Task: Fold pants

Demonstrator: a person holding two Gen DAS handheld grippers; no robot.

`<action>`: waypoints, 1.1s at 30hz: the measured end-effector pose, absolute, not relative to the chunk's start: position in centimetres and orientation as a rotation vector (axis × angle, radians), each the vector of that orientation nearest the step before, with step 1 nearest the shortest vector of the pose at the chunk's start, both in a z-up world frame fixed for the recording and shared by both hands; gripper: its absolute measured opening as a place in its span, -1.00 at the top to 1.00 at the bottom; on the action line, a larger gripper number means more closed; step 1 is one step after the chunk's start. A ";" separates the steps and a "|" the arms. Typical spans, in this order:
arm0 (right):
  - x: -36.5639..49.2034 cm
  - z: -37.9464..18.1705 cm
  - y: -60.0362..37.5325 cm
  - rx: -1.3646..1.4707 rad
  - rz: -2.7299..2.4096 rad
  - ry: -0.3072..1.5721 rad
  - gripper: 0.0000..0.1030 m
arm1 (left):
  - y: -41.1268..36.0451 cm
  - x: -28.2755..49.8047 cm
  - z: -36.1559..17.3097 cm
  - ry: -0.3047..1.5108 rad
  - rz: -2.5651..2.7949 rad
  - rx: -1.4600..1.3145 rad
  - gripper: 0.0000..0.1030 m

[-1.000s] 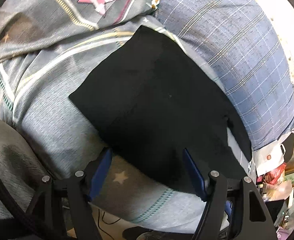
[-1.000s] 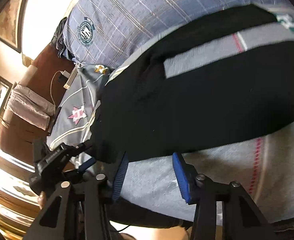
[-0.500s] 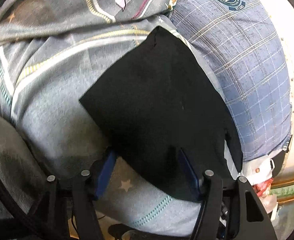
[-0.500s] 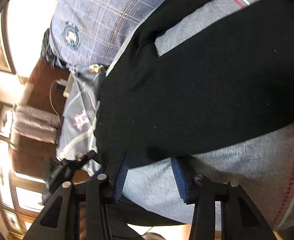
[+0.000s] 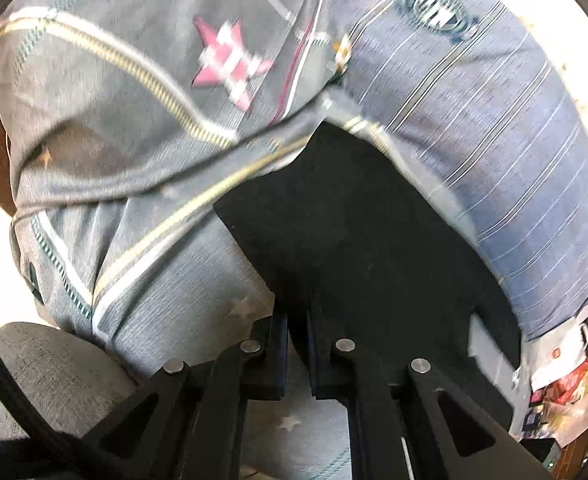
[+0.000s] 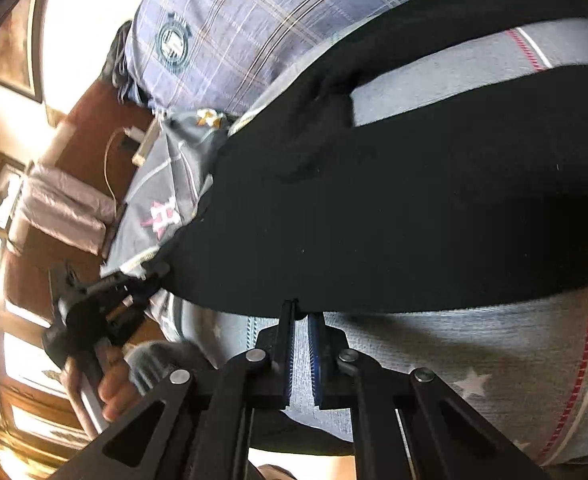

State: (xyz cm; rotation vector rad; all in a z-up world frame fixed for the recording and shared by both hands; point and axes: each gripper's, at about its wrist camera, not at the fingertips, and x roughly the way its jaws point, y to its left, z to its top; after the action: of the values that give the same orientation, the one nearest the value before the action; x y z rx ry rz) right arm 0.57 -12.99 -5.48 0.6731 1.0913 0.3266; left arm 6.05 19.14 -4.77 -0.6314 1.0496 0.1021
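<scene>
Black pants (image 5: pixel 353 240) lie spread on the bed, with two legs showing in the right wrist view (image 6: pixel 373 220). My left gripper (image 5: pixel 299 312) is at their near corner. Its jaws are closing, and the pads pinch the black cloth between them. My right gripper (image 6: pixel 301 308) is at the pants' near edge, its jaws closing tight on a small fold of the cloth. The right wrist view also shows the left gripper (image 6: pixel 106 308) at the pants' left corner, held by a hand (image 6: pixel 114 384).
A grey bedsheet (image 5: pixel 166 280) with stars and stripes lies under the pants. A blue plaid pillow (image 5: pixel 493 120) and a grey pillow with a red star (image 5: pixel 222 60) lie beyond them. The right wrist view shows a wooden headboard shelf (image 6: pixel 94 132) with a charger cable.
Both grippers have closed from wide open onto the pants' near edge. The left view has swung up toward the pillows, and the right gripper has moved in to the edge.
</scene>
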 end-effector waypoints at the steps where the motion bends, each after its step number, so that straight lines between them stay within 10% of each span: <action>1: 0.7 -5.8 -12.6 0.656 0.329 1.109 0.87 | 19.3 6.1 -5.6 1.081 0.105 -0.645 0.80; 8: 0.0 -6.1 -11.9 0.577 0.287 1.192 0.84 | 18.8 4.9 -3.3 0.997 0.084 -0.611 0.11; 15: -2.0 -1.9 -10.6 0.392 0.246 1.088 0.83 | 14.5 3.0 0.6 0.889 0.006 -0.412 -0.18; 33: -3.5 1.2 -12.7 0.261 0.067 1.017 0.80 | 6.4 1.1 3.7 0.855 -0.122 -0.260 -0.28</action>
State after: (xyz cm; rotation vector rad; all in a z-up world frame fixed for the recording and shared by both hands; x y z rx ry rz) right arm -3.49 -12.69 1.21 0.2611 1.0173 0.0671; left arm 1.13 6.40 3.72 -0.2604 0.8549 -0.1215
